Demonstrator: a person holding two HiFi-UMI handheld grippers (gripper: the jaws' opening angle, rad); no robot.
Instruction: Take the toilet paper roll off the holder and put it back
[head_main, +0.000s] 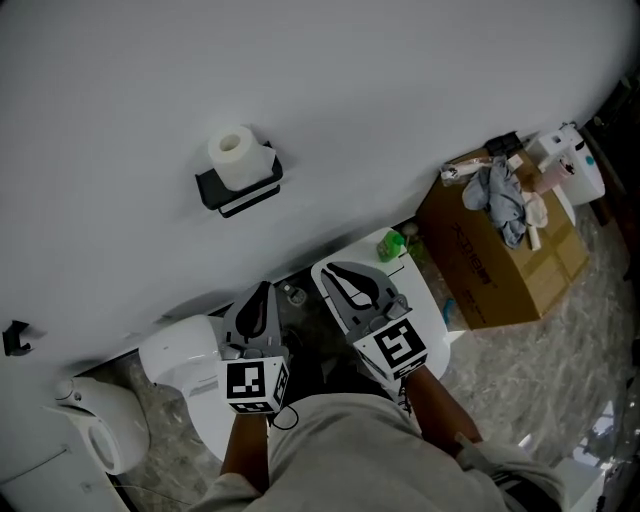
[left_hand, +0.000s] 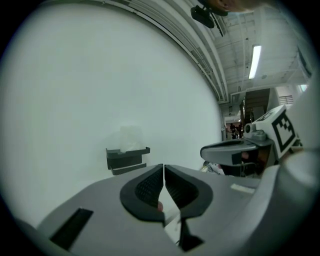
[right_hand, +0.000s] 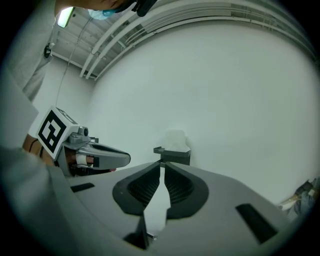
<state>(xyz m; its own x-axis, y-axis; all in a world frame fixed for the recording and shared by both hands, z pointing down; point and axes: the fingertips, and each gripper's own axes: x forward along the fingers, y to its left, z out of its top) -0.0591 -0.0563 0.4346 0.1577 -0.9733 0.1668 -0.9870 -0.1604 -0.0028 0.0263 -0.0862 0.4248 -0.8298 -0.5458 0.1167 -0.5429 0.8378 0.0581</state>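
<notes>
A white toilet paper roll (head_main: 233, 155) stands upright in a black wall holder (head_main: 240, 186) on the white wall. The roll (left_hand: 131, 138) and holder (left_hand: 127, 158) show ahead in the left gripper view, and the roll (right_hand: 175, 140) and holder (right_hand: 173, 155) also in the right gripper view. My left gripper (head_main: 262, 293) and right gripper (head_main: 350, 273) are held low, side by side, well short of the holder. Both are shut with nothing between their jaws.
A white toilet (head_main: 180, 355) sits below the grippers. A brown cardboard box (head_main: 500, 260) with cloths (head_main: 503, 195) on it stands at the right, next to a white appliance (head_main: 570, 165). A green bottle (head_main: 390, 244) stands near the wall. The floor (head_main: 530, 380) is marbled.
</notes>
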